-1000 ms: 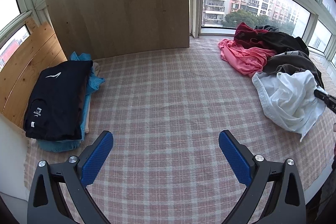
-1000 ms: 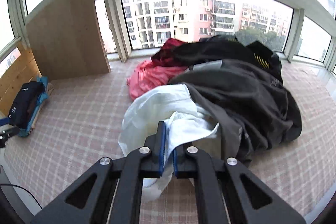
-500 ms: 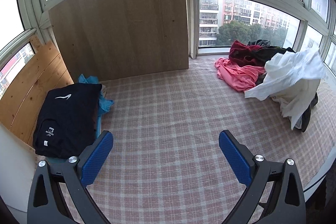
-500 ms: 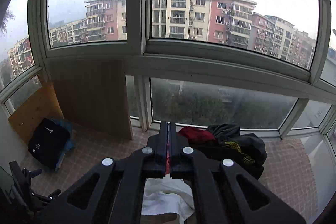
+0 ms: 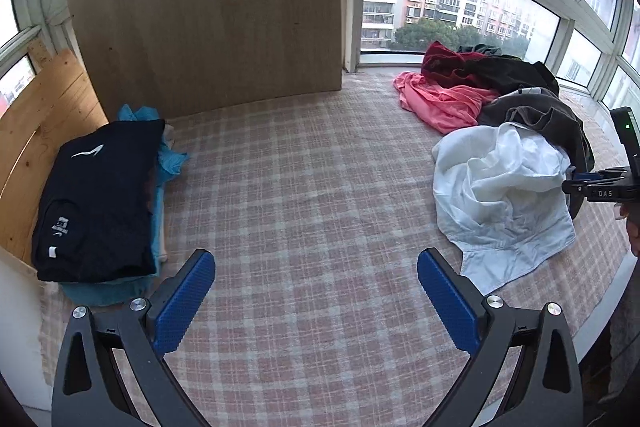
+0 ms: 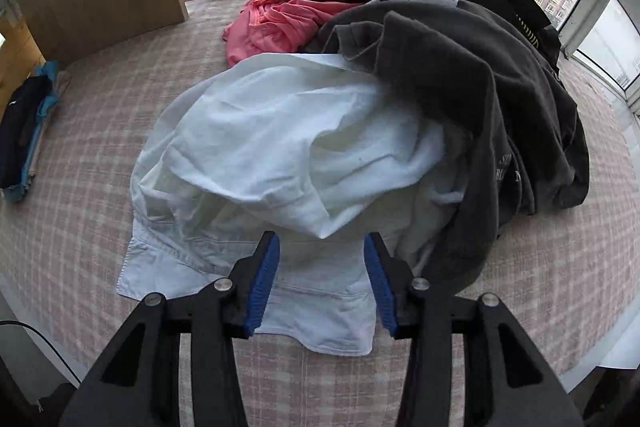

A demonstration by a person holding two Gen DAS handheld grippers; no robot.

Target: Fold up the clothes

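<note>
A crumpled white shirt [image 6: 280, 155] lies on the checked bedspread [image 6: 80, 107], its hem spread flat toward me. My right gripper [image 6: 322, 279] hovers open just over that hem, with a fold of the shirt hanging right in front of the fingertips. In the left wrist view the white shirt [image 5: 500, 195] lies at the right, and the right gripper [image 5: 570, 185] reaches in from the right edge at its upper side. My left gripper [image 5: 316, 301] stands wide open over the bare bedspread [image 5: 300, 187], well away from the shirt.
Behind the shirt lies a pile with a dark grey garment [image 6: 460, 87], a pink one [image 6: 280, 23] and dark red and black ones. A folded stack topped by a black shirt [image 5: 96, 195] sits at the left by wooden boards [image 5: 208, 11]. Windows ring the bed.
Half a second ago my right gripper held the white shirt high in the air, shut on it. Now the shirt lies back on the bed and the gripper is open. The left gripper stayed open.
</note>
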